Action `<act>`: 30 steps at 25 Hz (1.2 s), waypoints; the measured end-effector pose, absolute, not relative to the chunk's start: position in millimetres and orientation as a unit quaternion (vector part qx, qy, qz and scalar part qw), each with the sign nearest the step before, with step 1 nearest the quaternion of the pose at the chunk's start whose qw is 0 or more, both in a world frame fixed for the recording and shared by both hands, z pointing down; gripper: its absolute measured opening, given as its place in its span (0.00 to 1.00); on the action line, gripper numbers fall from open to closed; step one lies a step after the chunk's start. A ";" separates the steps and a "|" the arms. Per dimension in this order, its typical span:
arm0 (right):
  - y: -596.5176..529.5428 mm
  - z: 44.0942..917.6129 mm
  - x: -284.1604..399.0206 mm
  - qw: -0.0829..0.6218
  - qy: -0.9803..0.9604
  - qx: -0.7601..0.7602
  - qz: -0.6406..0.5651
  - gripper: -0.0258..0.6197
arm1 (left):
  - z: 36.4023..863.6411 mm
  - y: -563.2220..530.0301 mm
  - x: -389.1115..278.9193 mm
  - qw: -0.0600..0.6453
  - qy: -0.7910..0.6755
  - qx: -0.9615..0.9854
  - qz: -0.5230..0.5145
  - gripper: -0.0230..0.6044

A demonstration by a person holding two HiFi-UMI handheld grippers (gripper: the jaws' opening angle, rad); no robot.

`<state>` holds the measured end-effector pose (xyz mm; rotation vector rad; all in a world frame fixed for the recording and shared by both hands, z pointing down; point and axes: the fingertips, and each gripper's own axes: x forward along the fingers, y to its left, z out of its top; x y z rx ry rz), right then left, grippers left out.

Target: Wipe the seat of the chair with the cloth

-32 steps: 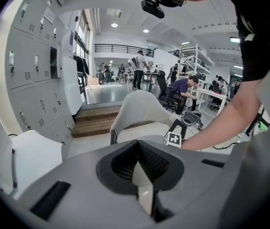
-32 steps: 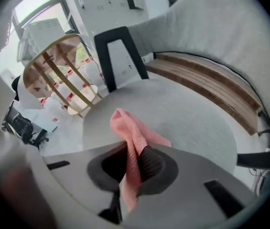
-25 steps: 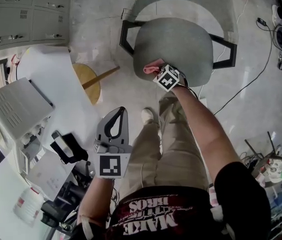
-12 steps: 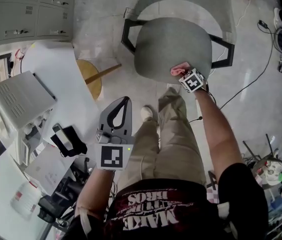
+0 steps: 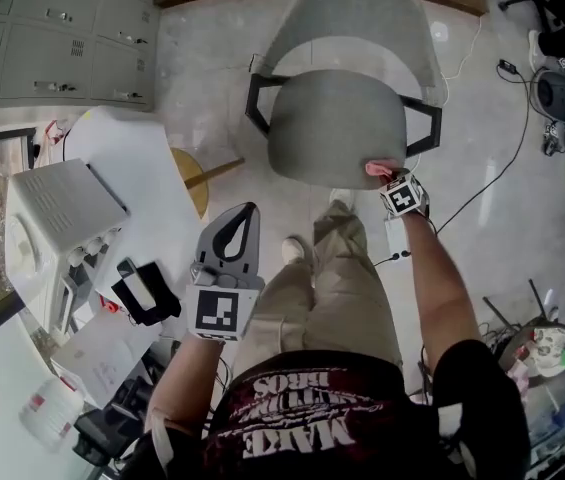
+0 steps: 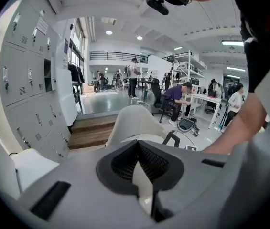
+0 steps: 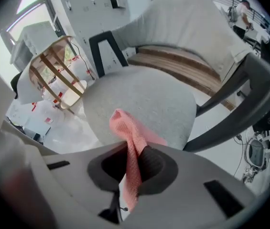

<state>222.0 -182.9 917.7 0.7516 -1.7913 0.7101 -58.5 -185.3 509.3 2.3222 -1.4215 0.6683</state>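
The chair's round grey seat lies straight ahead of me, with its pale backrest beyond and black arm frames at either side. My right gripper is at the seat's front right edge, shut on a pink cloth. In the right gripper view the cloth is pinched between the jaws and its free end rests against the seat. My left gripper hangs over my left thigh, away from the chair, jaws shut with nothing in them.
A white round table with a white machine stands at the left, a wooden stool between it and the chair. Grey lockers line the upper left. Cables and gear lie on the floor at the right.
My right gripper has carried the pink cloth rightward along the seat's front, from its front left part to the front right edge. The left gripper has stayed about where it was.
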 end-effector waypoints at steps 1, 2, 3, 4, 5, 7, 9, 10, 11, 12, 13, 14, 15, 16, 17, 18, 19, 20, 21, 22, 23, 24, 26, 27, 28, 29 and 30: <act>-180.1 899.7 217.8 0.493 -0.754 0.321 0.292 0.09 | 502.5 -185.2 -59.9 0.172 -0.502 0.817 0.226 0.04; -175.9 881.5 213.8 0.474 -0.762 0.329 0.293 0.09 | 494.8 -185.1 -62.3 0.175 -0.506 0.817 0.216 0.05; -171.6 863.0 210.6 0.457 -0.769 0.337 0.293 0.09 | 486.7 -184.9 -65.5 0.174 -0.508 0.817 0.208 0.04; -167.6 844.2 208.8 0.442 -0.775 0.345 0.291 0.09 | 479.1 -184.6 -68.6 0.170 -0.510 0.819 0.201 0.04; -164.1 825.4 208.4 0.429 -0.780 0.352 0.288 0.09 | 472.4 -184.0 -71.2 0.164 -0.511 0.821 0.196 0.05; -156.7 788.2 208.6 0.406 -0.790 0.366 0.279 0.09 | 460.5 -181.8 -75.0 0.149 -0.512 0.824 0.193 0.04; -148.7 752.2 207.2 0.382 -0.797 0.379 0.275 0.09 | 447.2 -178.0 -79.6 0.120 -0.513 0.824 0.207 0.05; -145.6 734.2 206.4 0.370 -0.800 0.386 0.273 0.09 | 439.4 -176.0 -81.6 0.100 -0.515 0.823 0.217 0.04; -143.2 716.1 205.7 0.357 -0.804 0.392 0.269 0.09 | 430.7 -173.7 -82.6 0.082 -0.515 0.824 0.223 0.04; -140.6 697.9 205.0 0.345 -0.808 0.398 0.265 0.09 | 421.5 -171.0 -82.6 0.071 -0.513 0.826 0.222 0.05; -137.4 679.9 203.9 0.333 -0.812 0.403 0.260 0.09 | 412.4 -168.2 -82.5 0.068 -0.510 0.829 0.216 0.04; -133.8 662.2 202.2 0.322 -0.816 0.407 0.255 0.09 | 403.4 -165.7 -83.0 0.069 -0.508 0.833 0.208 0.05; -130.6 644.9 199.9 0.311 -0.820 0.411 0.249 0.09 | 394.5 -163.8 -84.4 0.068 -0.507 0.836 0.200 0.05; -128.0 627.9 196.7 0.300 -0.825 0.414 0.243 0.09 | 385.6 -162.2 -86.5 0.065 -0.507 0.837 0.193 0.05; -125.8 611.0 192.8 0.289 -0.829 0.417 0.235 0.09 | 377.1 -160.4 -88.6 0.059 -0.508 0.839 0.188 0.05; -123.4 594.5 188.2 0.279 -0.833 0.419 0.228 0.09 | 369.2 -158.0 -90.6 0.054 -0.508 0.840 0.183 0.05; -120.1 578.3 183.7 0.268 -0.837 0.423 0.220 0.09 | 362.1 -154.8 -92.1 0.051 -0.508 0.841 0.179 0.05; -116.4 562.5 179.5 0.258 -0.840 0.428 0.213 0.09 | 355.6 -151.2 -93.2 0.048 -0.506 0.843 0.175 0.05; -112.7 547.2 176.0 0.247 -0.842 0.433 0.206 0.09 | 349.7 -147.4 -94.3 0.045 -0.505 0.845 0.171 0.05; -109.3 532.3 172.6 0.235 -0.844 0.439 0.199 0.09 | 344.3 -143.5 -95.8 0.043 -0.503 0.847 0.168 0.04; -106.4 517.4 168.7 0.223 -0.846 0.445 0.193 0.09 | 339.4 -139.6 -98.1 0.040 -0.503 0.848 0.164 0.05; -103.9 502.4 164.0 0.210 -0.848 0.450 0.187 0.09 | 334.8 -136.0 -101.3 0.036 -0.504 0.848 0.160 0.05; -98.2 472.6 154.1 0.187 -0.853 0.456 0.172 0.08 | 325.1 -129.7 -108.6 0.030 -0.506 0.849 0.151 0.05; -95.5 458.1 149.9 0.180 -0.855 0.458 0.161 0.08 | 319.6 -127.2 -111.9 0.027 -0.508 0.849 0.146 0.04; -92.8 444.1 146.6 0.174 -0.858 0.460 0.149 0.08 | 313.9 -124.4 -114.9 0.026 -0.510 0.848 0.143 0.04; -89.5 431.0 143.7 0.169 -0.860 0.461 0.138 0.08 | 308.5 -120.6 -118.0 0.028 -0.512 0.846 0.143 0.05; -84.8 419.2 140.7 0.164 -0.862 0.463 0.129 0.08 | 303.7 -115.6 -121.1 0.029 -0.513 0.846 0.144 0.04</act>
